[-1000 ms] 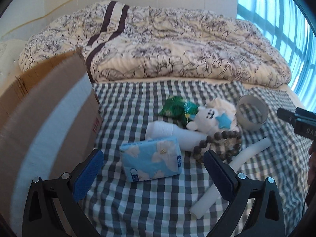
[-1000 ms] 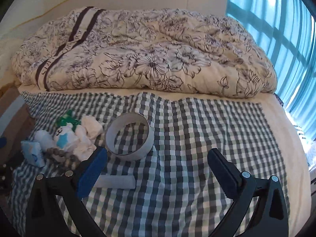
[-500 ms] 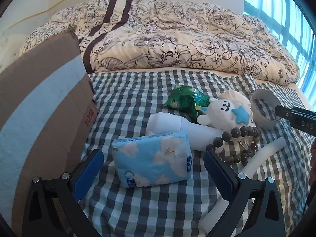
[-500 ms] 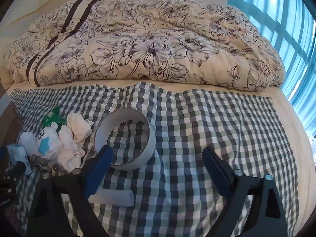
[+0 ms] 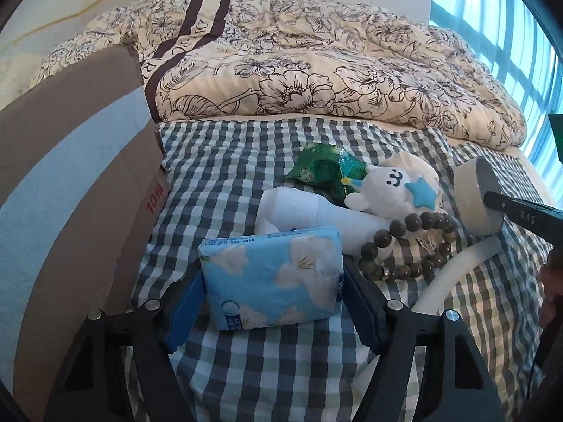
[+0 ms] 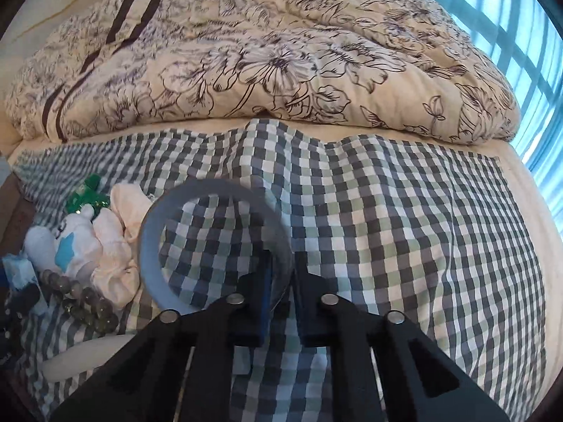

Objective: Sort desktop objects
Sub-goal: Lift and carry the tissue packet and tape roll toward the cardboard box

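A blue flowered tissue pack [image 5: 271, 281] lies on the checked cloth between the jaws of my left gripper [image 5: 274, 306]. The jaws are closing and both pads touch the pack's ends. Behind it sit a white bottle [image 5: 299, 211], a white plush toy with a blue star [image 5: 390, 190], a green packet [image 5: 323, 172], a bead bracelet [image 5: 408, 246] and a white tube [image 5: 454, 274]. My right gripper [image 6: 281, 267] is shut on the near wall of a pale tape roll [image 6: 211, 190]. The roll tilts up off the cloth and also shows in the left wrist view, tape roll [image 5: 471, 200].
A cardboard box [image 5: 70, 193] stands close on the left of the tissue pack. A bunched flowered quilt [image 6: 281, 63] fills the back of the bed. The checked cloth [image 6: 404, 228] spreads to the right of the tape roll. A window lies at the far right.
My left gripper came in around the tissue pack and its jaws narrowed onto it. My right gripper dropped to the tape roll and shut on its wall, tipping the roll up.
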Motion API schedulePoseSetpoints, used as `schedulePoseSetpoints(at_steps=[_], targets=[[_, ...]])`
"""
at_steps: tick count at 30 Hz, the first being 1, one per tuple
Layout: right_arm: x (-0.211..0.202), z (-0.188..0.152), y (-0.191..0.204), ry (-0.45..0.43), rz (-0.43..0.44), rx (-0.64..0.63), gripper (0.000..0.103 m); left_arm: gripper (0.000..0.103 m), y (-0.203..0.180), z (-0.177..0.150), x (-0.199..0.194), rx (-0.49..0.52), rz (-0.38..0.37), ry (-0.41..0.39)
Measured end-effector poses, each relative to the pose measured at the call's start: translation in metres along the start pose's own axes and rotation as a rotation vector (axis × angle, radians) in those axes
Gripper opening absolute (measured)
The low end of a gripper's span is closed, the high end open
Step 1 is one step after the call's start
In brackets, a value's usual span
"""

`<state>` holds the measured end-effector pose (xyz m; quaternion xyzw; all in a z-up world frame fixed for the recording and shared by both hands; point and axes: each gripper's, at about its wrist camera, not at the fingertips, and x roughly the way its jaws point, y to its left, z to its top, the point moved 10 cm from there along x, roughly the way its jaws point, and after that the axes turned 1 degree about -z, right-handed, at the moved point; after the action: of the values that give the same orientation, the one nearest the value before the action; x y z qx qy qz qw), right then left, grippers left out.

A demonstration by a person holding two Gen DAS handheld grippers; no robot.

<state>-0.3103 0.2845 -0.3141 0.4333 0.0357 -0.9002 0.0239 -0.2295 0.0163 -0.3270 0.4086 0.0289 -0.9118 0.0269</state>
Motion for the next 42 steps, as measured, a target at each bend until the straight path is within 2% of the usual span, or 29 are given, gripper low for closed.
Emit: schedulePoseSetpoints(at_steps=[9,17,33,42], targets=[[-0.025,0.0,-0.001,-0.021,0.027,0.016,0.004,0.075,0.0,0.005,-0.021,0.001,-0.006,-0.02],[-0.077,-0.013,-0.001,-0.067,0.05,0.021,0.004,0.075,-0.006,0.013,-0.058,0.005,-0.021,-0.056],[-0.201,-0.025,-0.005,-0.179,0.091,0.093,0.004,0.075,-0.021,0.033,-0.184,0.042,-0.046,-0.192],[-0.272,-0.044,0.013,-0.229,0.111,0.078,0.004,0.075,-0.013,0.03,-0.256,0.064,-0.043,-0.271]])
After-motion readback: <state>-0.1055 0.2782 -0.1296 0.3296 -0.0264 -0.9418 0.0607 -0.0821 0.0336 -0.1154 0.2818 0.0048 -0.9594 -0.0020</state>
